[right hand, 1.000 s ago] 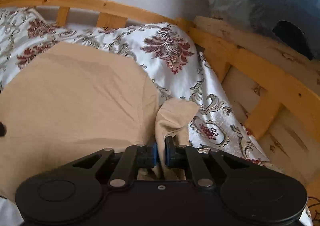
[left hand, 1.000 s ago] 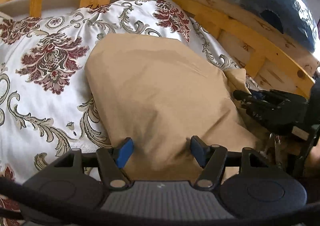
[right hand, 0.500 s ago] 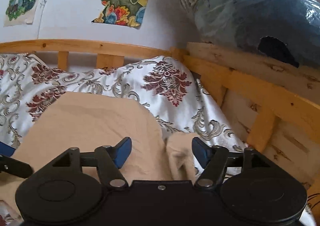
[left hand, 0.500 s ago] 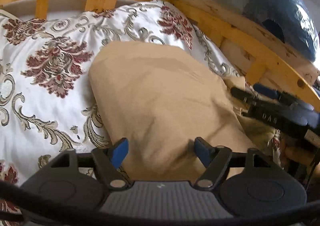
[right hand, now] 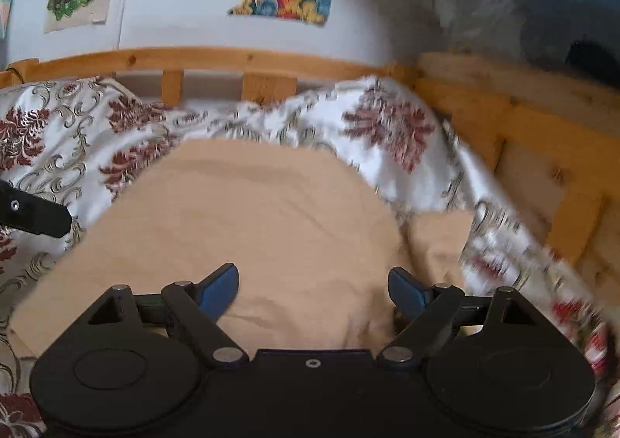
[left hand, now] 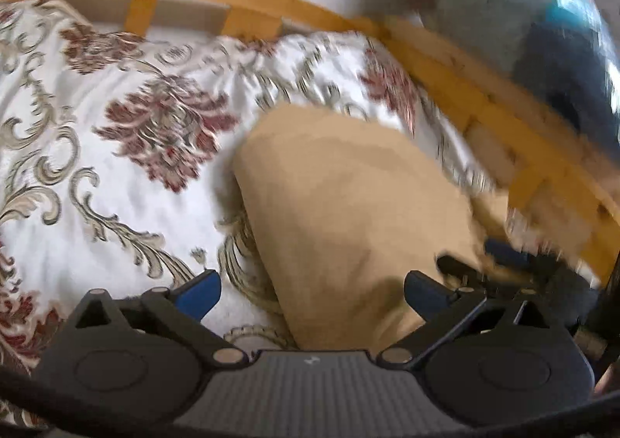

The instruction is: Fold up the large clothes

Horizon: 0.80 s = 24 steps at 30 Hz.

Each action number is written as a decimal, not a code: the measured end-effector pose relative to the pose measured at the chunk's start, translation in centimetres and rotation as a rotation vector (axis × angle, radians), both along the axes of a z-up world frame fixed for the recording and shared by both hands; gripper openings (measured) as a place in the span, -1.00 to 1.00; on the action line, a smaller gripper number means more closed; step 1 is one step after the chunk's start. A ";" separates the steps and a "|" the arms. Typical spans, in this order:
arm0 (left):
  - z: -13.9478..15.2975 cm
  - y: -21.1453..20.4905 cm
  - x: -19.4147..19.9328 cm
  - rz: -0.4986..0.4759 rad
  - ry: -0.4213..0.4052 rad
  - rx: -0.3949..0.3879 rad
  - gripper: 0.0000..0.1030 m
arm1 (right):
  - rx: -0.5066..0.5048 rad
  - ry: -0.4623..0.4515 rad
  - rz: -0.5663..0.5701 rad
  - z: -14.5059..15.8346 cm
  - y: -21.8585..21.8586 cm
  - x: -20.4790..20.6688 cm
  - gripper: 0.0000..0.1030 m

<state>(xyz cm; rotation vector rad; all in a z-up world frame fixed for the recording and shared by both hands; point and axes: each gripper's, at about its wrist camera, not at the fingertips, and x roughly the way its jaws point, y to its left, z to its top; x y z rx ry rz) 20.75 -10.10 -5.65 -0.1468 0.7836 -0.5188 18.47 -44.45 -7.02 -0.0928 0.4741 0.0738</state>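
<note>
Ahead of both my spread, empty jaws the tan garment [right hand: 255, 213] lies folded on the bed [right hand: 58, 143], one flap [right hand: 438, 240] seemingly left.

1. The tan garment [right hand: 263, 213] was matt, soft cloth, lying ahead of both tools.
2. The bedspread [left hand: 116, 151] beyond it looked satiny, with a slight sheen.
3. The bed rail [right hand: 217, 58] further ahead was knotty, unpainted wood.
4. The right gripper [right hand: 312, 289] had matt black plastic arms and blue pads [right hand: 217, 289].
</note>
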 end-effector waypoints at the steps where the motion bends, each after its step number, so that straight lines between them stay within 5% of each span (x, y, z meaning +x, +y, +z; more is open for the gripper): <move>1: -0.3 -0.4 -0.1 -0.012 -0.011 0.016 1.00 | 0.007 0.004 -0.008 -0.4 -0.1 0.1 0.66; 8: -0.1 0.1 0.7 -0.023 0.021 -0.053 0.98 | 0.016 -0.054 -0.090 1.3 -1.7 -0.4 0.64; 17: -1.0 -1.1 2.3 -0.082 0.071 -0.080 0.99 | 0.170 -0.024 -0.243 1.9 -6.5 0.3 0.80; 21: -1.4 -1.9 2.6 -0.108 0.087 -0.073 0.99 | 0.326 0.039 -0.213 1.4 -8.3 0.7 0.80; 24: -1.6 -2.1 3.0 -0.116 0.103 -0.080 0.99 | 0.296 0.068 -0.156 0.7 -7.6 1.2 0.84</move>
